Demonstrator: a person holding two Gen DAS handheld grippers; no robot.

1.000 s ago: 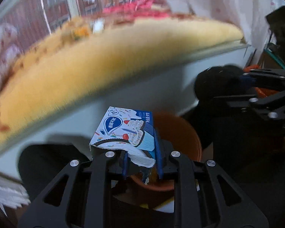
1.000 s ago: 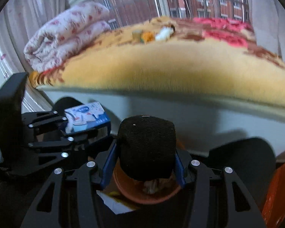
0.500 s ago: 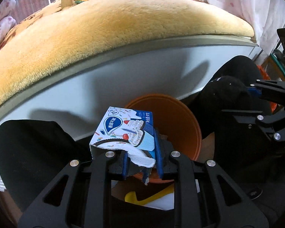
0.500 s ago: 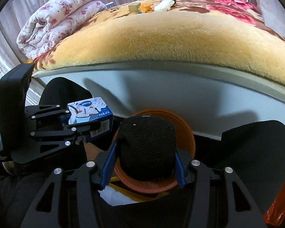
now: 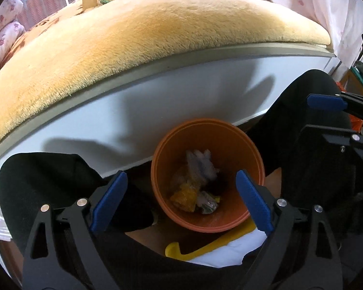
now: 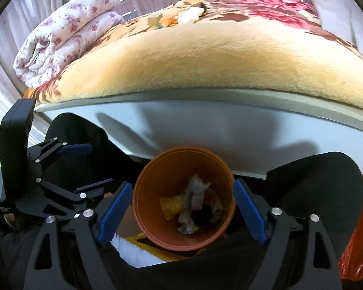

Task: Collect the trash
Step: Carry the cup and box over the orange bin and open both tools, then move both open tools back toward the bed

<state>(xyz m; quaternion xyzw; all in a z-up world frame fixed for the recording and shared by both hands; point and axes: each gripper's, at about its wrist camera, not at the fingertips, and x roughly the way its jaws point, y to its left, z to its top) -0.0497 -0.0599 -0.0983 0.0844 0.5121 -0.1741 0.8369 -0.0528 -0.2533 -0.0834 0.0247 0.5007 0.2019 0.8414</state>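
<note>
my left gripper (image 5: 181, 200) is opening, its blue pads (image 5: 108, 201) spread wide with nothing pinched between them; they touch nothing. it hangs over the orange bin (image 5: 251, 149), whose open mouth shows between the two fingers. my right gripper (image 6: 182, 210) is opening too, its pads standing to either side of the bin's rim in its own view, and they press on nothing. in the left wrist view the right gripper shows at the far right edge; in the right wrist view the left gripper shows at the far left, both close beside the bin.

the trash (image 6: 193, 205) lies at the bottom of the bin: crumpled whitish paper, a yellow wrapper, some dark scraps, all heaped loosely. i cannot pick out single pieces among them.

the bin is smooth round plastic, tapering downward, and stands on the floor just in front of the bed's pale side board (image 5: 109, 118). black trouser legs (image 5: 50, 181) flank the bin on both sides. a yellow and white piece (image 5: 205, 249) lies under the bin's near edge. above, a plush yellow blanket (image 5: 145, 36) covers the bed, a rolled floral quilt (image 6: 60, 36) at its far left end, and small bits (image 6: 176, 18) sit on the blanket far back.
</note>
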